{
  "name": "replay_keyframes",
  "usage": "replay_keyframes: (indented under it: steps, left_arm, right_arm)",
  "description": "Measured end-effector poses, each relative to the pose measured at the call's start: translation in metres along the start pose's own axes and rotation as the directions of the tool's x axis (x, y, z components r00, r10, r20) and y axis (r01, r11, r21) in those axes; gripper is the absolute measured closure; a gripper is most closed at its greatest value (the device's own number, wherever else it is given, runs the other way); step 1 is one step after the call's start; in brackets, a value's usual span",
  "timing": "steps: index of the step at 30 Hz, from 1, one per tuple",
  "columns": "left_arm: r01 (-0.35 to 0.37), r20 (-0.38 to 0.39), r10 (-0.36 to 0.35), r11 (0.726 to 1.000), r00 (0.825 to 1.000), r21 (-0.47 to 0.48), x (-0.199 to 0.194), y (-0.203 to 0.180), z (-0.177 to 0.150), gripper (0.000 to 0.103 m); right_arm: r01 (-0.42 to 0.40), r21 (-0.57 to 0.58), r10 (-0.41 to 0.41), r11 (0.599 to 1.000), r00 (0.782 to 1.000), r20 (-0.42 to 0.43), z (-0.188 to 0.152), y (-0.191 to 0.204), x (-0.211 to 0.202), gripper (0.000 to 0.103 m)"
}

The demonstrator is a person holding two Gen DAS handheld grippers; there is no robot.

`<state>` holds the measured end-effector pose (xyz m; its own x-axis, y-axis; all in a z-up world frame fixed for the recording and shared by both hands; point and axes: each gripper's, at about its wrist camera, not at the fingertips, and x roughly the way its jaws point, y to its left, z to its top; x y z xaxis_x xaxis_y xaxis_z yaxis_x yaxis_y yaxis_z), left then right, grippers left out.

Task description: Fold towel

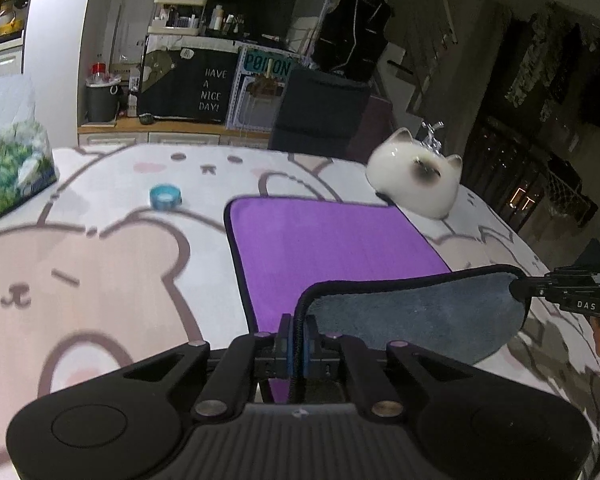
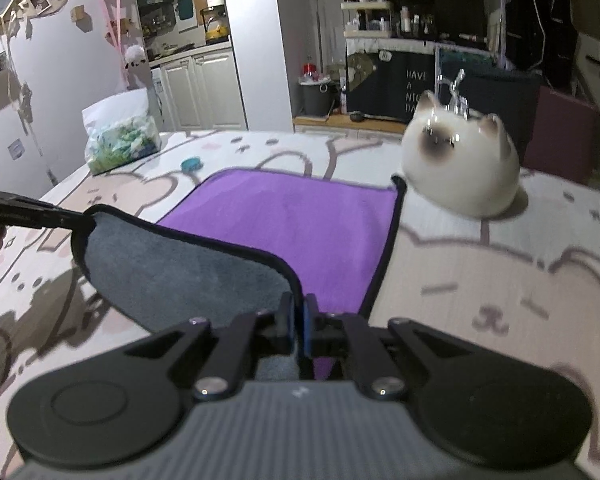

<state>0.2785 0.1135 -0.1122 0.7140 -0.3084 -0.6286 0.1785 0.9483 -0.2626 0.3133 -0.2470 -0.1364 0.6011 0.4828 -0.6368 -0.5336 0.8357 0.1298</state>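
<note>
A purple towel (image 1: 332, 248) with a grey underside and black edging lies on the cartoon-print table cover; it also shows in the right wrist view (image 2: 300, 224). Its near edge is lifted and turned over, so the grey side (image 1: 420, 312) faces up. My left gripper (image 1: 298, 332) is shut on the near left corner of the towel. My right gripper (image 2: 299, 320) is shut on the near right corner and also shows in the left wrist view (image 1: 518, 284). The left gripper shows in the right wrist view (image 2: 80, 222). Both hold the edge above the table.
A white cat-shaped ceramic (image 1: 416, 184) stands at the towel's far right corner, seen also in the right wrist view (image 2: 460, 168). A blue tape roll (image 1: 165, 196) and a tissue box (image 1: 12, 172) sit far left. The table cover (image 1: 100, 280) spreads to the left.
</note>
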Motion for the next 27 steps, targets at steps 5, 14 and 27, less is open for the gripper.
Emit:
replay_keyframes:
  steps: [5,14,27]
  left_arm:
    - [-0.011,0.023,0.011,1.000,1.000,0.013,0.015,0.006,0.028,0.098]
    - [-0.038,0.035,0.037,0.999,0.999,0.018,0.054,0.018,0.069,0.098]
    - [-0.099,0.000,0.099,0.995,0.995,0.033,0.115,0.035,0.109,0.098]
  right_arm:
    - [0.014,0.001,-0.014,1.000,1.000,0.022,0.027,-0.012,0.013,0.098]
    - [0.053,-0.009,-0.052,0.999,0.998,0.037,0.065,-0.028,0.048,0.098]
    - [0.103,-0.023,-0.102,0.994,0.994,0.027,0.099,-0.048,0.101,0.098]
